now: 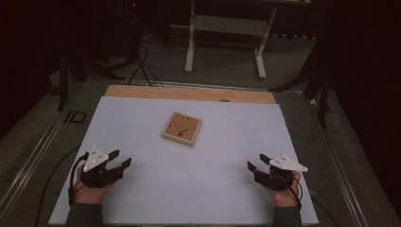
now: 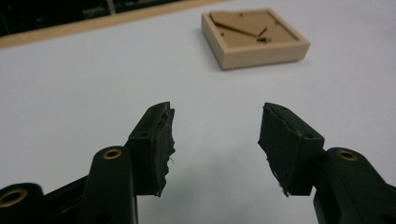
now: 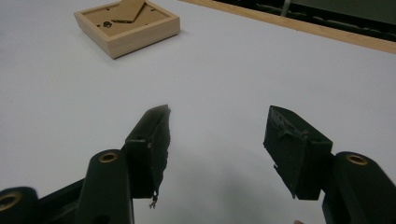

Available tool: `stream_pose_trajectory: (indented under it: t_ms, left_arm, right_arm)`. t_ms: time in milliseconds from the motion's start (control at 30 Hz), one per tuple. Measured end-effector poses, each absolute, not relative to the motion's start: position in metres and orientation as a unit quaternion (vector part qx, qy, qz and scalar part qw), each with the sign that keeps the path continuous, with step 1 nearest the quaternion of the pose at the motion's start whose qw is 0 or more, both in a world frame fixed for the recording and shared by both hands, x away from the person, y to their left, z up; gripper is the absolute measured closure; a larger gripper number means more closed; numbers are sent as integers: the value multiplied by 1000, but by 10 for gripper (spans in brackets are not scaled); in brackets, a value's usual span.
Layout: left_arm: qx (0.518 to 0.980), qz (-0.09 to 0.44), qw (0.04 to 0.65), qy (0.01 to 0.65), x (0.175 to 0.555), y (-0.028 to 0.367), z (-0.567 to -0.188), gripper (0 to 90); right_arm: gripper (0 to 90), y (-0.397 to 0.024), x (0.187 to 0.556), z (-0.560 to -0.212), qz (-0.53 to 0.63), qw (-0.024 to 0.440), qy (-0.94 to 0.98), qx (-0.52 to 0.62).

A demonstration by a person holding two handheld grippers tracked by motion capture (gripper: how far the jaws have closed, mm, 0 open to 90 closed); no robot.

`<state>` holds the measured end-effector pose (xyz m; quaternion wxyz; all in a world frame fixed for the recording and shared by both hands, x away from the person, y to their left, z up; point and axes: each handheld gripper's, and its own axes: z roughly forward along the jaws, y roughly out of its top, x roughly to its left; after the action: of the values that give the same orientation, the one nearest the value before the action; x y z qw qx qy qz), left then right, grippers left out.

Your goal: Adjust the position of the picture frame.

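Observation:
A small square wooden picture frame (image 1: 182, 128) lies back side up in the middle of the white table top (image 1: 189, 179), its brown backing board and stand facing up. In the left gripper view the frame (image 2: 254, 38) sits ahead at the upper right; in the right gripper view the frame (image 3: 127, 25) sits ahead at the upper left. My left gripper (image 1: 120, 159) rests near the front left of the table, open, nothing between its jaws. My right gripper (image 1: 257, 161) rests near the front right, open and empty too. Both point toward the middle, well short of the frame.
A bare wooden strip (image 1: 189, 92) runs along the table's far edge. Behind it stands a white desk frame (image 1: 227, 38) on the floor, with cables (image 1: 142, 66) and dark stands to the left. Metal rails (image 1: 42, 142) border the table's sides.

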<state>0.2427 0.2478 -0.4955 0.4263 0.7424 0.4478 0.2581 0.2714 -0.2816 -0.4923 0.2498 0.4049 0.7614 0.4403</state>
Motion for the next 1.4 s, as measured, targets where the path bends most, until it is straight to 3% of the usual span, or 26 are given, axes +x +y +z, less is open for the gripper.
stream_pose_trajectory:
  t_ms: [533,1400]
  left_arm:
    - [733,270,422,460,247,255,-496,440]
    - [738,275,410,460,251,255,-499,442]
  right_arm:
    - [409,-273,271,-486,427,266,759,414]
    - [455,-238,272,-470,443,254,773,377]
